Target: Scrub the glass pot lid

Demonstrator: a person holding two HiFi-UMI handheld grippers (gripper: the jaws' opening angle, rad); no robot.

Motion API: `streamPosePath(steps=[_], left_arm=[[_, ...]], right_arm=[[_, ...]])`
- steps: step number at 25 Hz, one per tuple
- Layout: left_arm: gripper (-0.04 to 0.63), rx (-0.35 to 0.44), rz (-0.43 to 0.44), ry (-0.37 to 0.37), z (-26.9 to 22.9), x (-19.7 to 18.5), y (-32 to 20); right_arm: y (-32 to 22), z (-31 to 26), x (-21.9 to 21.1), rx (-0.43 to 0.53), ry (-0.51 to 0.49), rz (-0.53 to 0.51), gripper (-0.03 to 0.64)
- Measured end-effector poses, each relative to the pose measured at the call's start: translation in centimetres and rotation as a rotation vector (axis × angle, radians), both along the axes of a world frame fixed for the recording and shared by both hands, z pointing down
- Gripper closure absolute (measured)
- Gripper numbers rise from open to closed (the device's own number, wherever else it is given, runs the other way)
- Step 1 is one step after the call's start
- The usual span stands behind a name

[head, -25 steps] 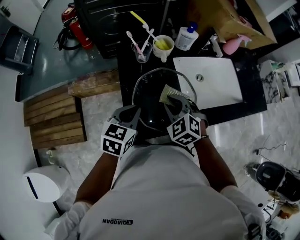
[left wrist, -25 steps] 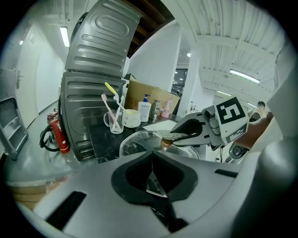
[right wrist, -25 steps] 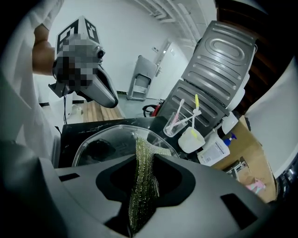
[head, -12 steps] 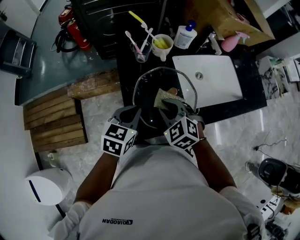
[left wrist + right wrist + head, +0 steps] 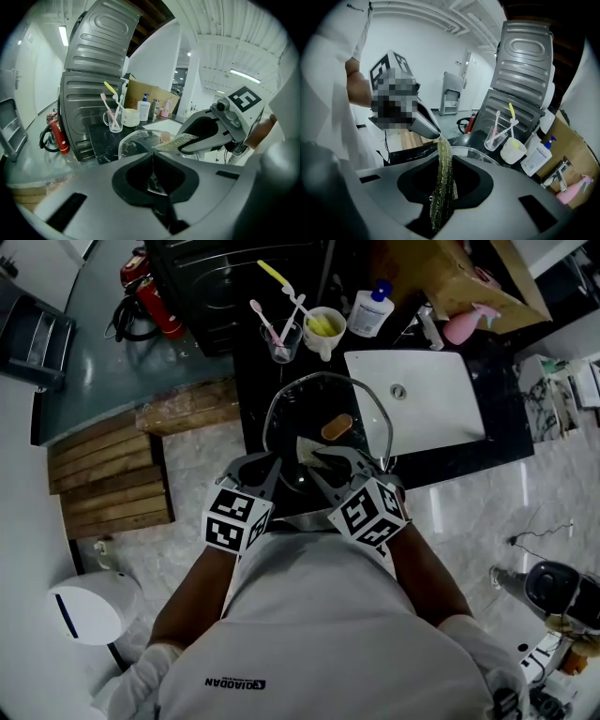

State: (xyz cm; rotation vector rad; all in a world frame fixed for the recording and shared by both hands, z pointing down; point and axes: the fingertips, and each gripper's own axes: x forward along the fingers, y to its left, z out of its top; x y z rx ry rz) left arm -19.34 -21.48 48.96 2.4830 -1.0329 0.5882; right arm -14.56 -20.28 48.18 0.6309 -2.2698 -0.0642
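The round glass pot lid (image 5: 361,409) with its wooden knob (image 5: 337,427) is held over the black counter (image 5: 248,381). My left gripper (image 5: 279,467) is shut on the lid's near rim (image 5: 133,136). My right gripper (image 5: 323,457) is shut on a green-yellow scrub pad (image 5: 307,450), which lies on the glass just left of and nearer than the knob. In the right gripper view the pad (image 5: 443,183) stands upright between the jaws, its tip at the left gripper's fingers (image 5: 426,126). The left gripper view shows the pad (image 5: 176,140) flat over the lid.
Behind the lid stand a glass with toothbrushes (image 5: 284,341), a cream cup (image 5: 325,331) and a white bottle (image 5: 372,313). A white sink (image 5: 417,399) lies to the right, a pink spray bottle (image 5: 473,326) beyond it. A red fire extinguisher (image 5: 155,296) and wooden pallets (image 5: 108,474) lie left.
My right gripper has drawn the scrub pad across the lid to the left and nearer, uncovering the wooden knob. The left gripper has kept its hold on the rim.
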Motion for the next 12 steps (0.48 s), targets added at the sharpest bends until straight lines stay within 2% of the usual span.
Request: streamPosePath(steps=[7, 12], left_arm=[[0.577, -0.003, -0.046, -0.016, -0.1, 1.2, 0.4], [0.577, 0.005, -0.102, -0.035, -0.1, 3.1, -0.4]], right_arm=[[-0.3, -2.0, 2.0, 0.046, -0.051, -0.021, 0.523], [-2.7, -3.6, 5.6, 0.107, -0.087, -0.001, 0.523]])
